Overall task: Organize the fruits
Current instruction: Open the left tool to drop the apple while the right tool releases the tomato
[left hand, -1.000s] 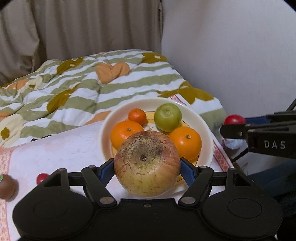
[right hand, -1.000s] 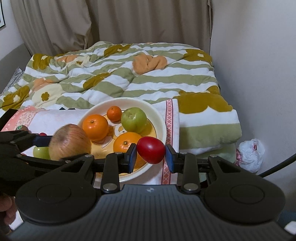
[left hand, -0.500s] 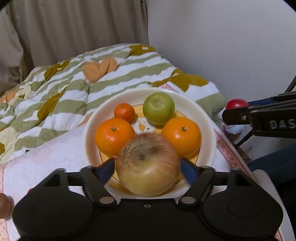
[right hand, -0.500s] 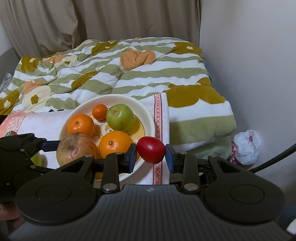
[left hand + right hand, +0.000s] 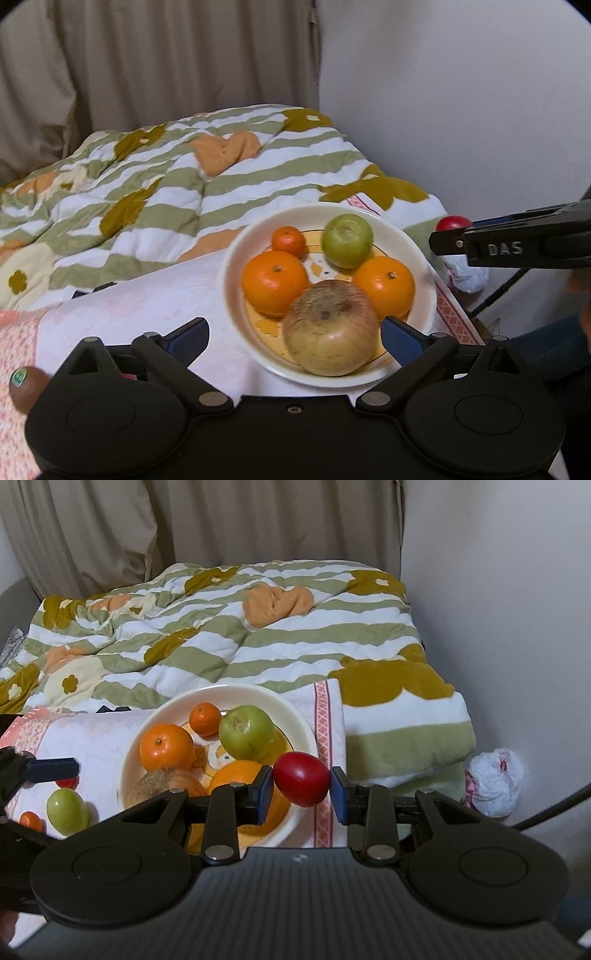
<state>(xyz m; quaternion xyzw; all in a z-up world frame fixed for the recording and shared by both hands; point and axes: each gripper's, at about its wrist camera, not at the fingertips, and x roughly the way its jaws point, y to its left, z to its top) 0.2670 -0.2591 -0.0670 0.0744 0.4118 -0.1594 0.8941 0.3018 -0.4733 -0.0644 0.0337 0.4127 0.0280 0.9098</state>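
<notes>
A white bowl [image 5: 421,258] on the pink cloth holds two oranges [image 5: 275,282], a small mandarin [image 5: 289,240], a green apple [image 5: 347,240] and a large brownish apple [image 5: 330,326]. My left gripper [image 5: 293,338] is open, its fingers wide apart on either side of the big apple at the bowl's near edge. My right gripper [image 5: 301,788] is shut on a small red fruit [image 5: 301,783], held above the bowl's right rim [image 5: 306,734]. It shows at the right of the left wrist view [image 5: 453,223].
A green fruit [image 5: 67,809], a small orange [image 5: 31,821] and a red fruit [image 5: 66,782] lie on the cloth left of the bowl. A brown stickered fruit [image 5: 26,387] lies at far left. A striped quilt [image 5: 240,638] lies behind; a wall and a plastic bag [image 5: 495,782] are at right.
My left gripper carried the big apple over the bowl, set it down inside and opened. The right gripper stayed shut on the red fruit, nearly still.
</notes>
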